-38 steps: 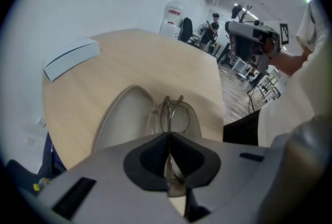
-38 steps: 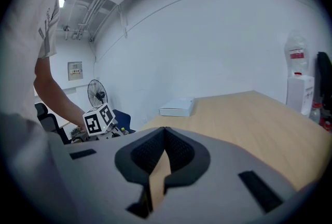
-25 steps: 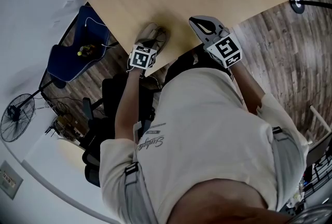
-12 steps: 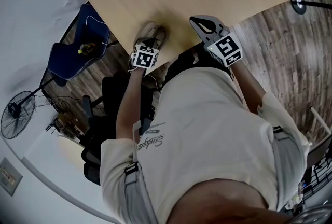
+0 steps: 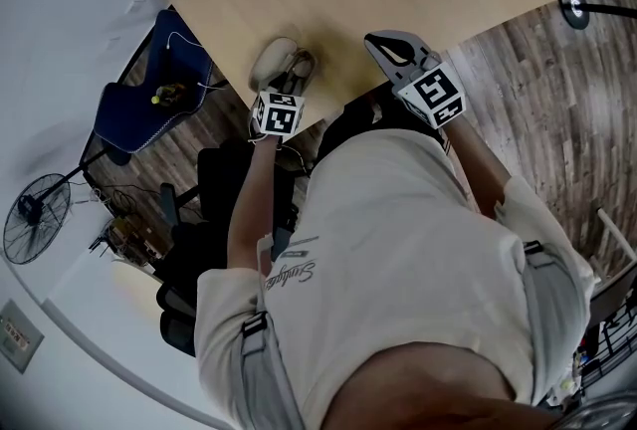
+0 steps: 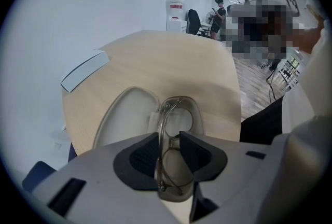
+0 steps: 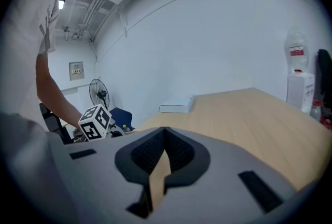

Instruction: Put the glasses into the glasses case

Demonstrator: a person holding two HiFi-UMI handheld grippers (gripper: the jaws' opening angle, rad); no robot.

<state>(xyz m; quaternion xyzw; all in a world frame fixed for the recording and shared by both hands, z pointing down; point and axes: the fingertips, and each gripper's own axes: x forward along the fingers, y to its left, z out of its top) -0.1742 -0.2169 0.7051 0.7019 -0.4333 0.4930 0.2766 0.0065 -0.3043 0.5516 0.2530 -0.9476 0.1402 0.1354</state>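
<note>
**A:** so what's the left hand-held gripper [image 6: 168, 137] doing, does it have the glasses?

**B:** it's letting go. Its jaws are opening. The glasses [image 6: 176, 120] are between them, with a gap showing on the right side, so the pads aren't clamping the frame. It's pointing steeply down at the bench [image 6: 171, 62].

**A:** and where are the glasses sitting?

**B:** folded up, in the right-hand half of the open glasses case [image 6: 124, 119]. One lens is between the jaws and the other pokes out just past them. The case's other half lies flat to the left, pale inside, nothing in it. Can't tell if the glasses are fully settled in the shell.

**A:** and the right one?

**B:** the right hand-held gripper [image 7: 165, 132] is clenched, jaw tips touching, nothing in it. It hangs over the near edge of the bench, well off to the side of the case, and its camera catches the left one's marker cube [image 7: 96, 122].

**A:** anything further back?

**B:** a flat white box [image 6: 83, 70] at the far corner of the bench, a fan [image 7: 99, 98] on the floor off to the left, and a water dispenser [image 6: 176, 10] by the far wall.
</note>
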